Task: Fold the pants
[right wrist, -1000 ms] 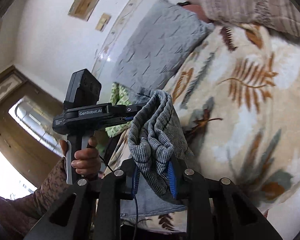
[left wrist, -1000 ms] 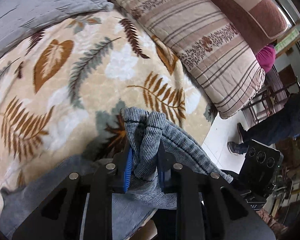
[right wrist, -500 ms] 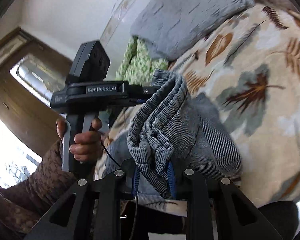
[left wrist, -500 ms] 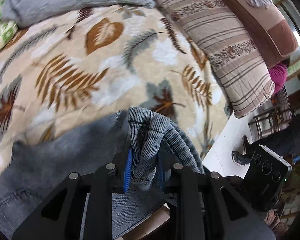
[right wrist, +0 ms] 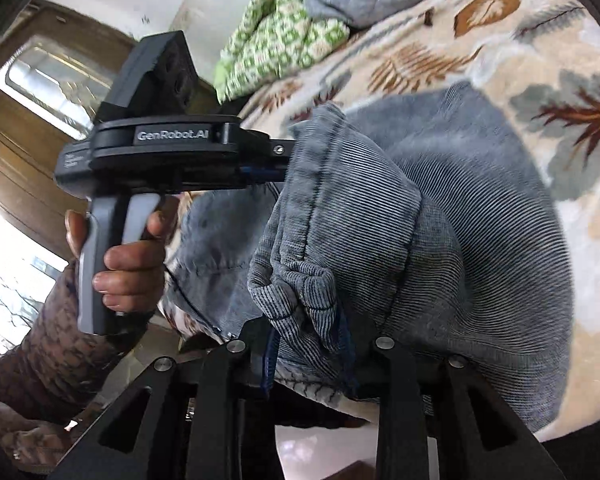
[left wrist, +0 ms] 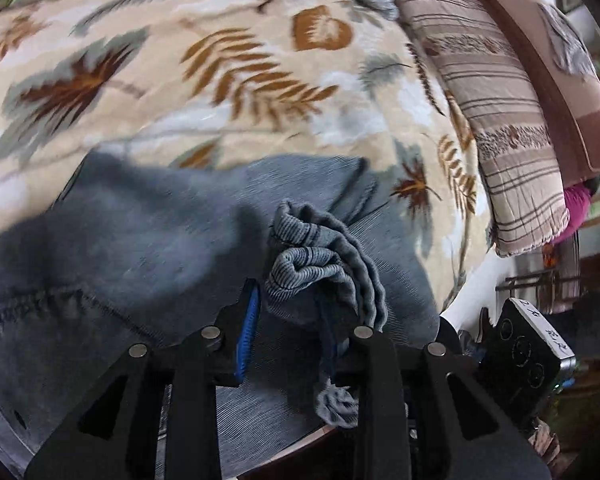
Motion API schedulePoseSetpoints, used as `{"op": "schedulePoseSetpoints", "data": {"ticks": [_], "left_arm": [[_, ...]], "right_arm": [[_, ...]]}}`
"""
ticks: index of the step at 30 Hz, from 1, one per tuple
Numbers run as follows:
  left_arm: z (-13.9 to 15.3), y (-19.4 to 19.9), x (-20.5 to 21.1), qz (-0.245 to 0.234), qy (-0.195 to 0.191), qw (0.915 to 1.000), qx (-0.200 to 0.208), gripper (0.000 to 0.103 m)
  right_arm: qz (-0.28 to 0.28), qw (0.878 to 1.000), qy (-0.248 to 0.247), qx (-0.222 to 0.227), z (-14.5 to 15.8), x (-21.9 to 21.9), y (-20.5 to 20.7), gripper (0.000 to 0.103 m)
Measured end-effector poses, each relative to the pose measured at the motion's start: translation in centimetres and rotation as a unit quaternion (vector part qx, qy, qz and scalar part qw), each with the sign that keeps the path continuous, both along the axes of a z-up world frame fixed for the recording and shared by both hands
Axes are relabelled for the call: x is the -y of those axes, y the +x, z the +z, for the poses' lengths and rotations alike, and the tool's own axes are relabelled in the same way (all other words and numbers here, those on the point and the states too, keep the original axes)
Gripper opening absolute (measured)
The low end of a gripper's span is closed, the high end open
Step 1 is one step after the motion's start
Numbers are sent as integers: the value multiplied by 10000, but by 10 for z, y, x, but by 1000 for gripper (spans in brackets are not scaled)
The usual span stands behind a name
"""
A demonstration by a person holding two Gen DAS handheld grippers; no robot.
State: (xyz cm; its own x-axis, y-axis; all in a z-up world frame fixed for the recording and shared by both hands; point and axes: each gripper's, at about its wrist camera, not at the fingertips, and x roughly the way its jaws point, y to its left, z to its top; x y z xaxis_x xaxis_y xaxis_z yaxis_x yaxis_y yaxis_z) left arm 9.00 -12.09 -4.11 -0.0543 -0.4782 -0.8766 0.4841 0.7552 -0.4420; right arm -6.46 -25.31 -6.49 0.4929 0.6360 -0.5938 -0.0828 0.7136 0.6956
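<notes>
Carrying the bunched hems over onto the pants (left wrist: 132,248) on the bed, left gripper (left wrist: 288,320) and right gripper (right wrist: 312,344) are opening with cloth between them, so this fold looks nearly laid

the pants (left wrist: 148,248) i'm handling are a soft grey-blue cloth with a fine corduroy-like rib, matt all over, and the bunched hem (left wrist: 312,264) shows darker stitched lines. under them the blanket (left wrist: 220,80) looks fleecy and slightly fuzzy, printed with brown leaves, though blur makes its nap hard to judge. at its far edge, the striped quilt (left wrist: 500,92) looks woven and coarser. my left gripper (right wrist: 268,160) is matt black plastic with small bright metal screws and a smooth grey handle. my sleeve (right wrist: 60,360) is patterned knit.
</notes>
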Motion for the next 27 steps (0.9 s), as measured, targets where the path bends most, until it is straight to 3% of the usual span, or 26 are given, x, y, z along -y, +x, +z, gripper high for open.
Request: {"op": "schedulePoseSetpoints", "data": {"ticks": [3,7,11,14,16,19,22,24,27], "left_arm": [[-7,0,-17,252,-54,9995,-207,27],[-11,-5,-38,591,-67,9977,-321,27],[-8,-10,-67,1111,-413,9918,-489,27],[-1,-14,-79,1361,-797,9859,-562,29],[5,-16,-79,1446,-1038,9824,-562,43],[15,-20,-65,1399,-1275,9803,-566,56],[22,-22,-44,1246,-1244,9830,-525,65],[15,-20,-29,1200,-845,9882,-436,68],[-6,-18,-20,1157,-563,9899,-595,66]], "right_arm": [[69,9999,-97,-77,-4,-7,5,39],[253,9995,-192,-42,4,-17,9,59],[420,9988,-205,135,22,-16,0,60],[14,9992,5,394,41,15,-6,62],[-479,9980,-16,419,46,46,4,64],[-980,9947,-210,237,44,82,22,64],[-1225,9918,-377,-5,30,102,50,64],[-1259,9910,-435,-127,20,106,67,64],[-1175,9913,-525,-276,5,106,80,61]]}}
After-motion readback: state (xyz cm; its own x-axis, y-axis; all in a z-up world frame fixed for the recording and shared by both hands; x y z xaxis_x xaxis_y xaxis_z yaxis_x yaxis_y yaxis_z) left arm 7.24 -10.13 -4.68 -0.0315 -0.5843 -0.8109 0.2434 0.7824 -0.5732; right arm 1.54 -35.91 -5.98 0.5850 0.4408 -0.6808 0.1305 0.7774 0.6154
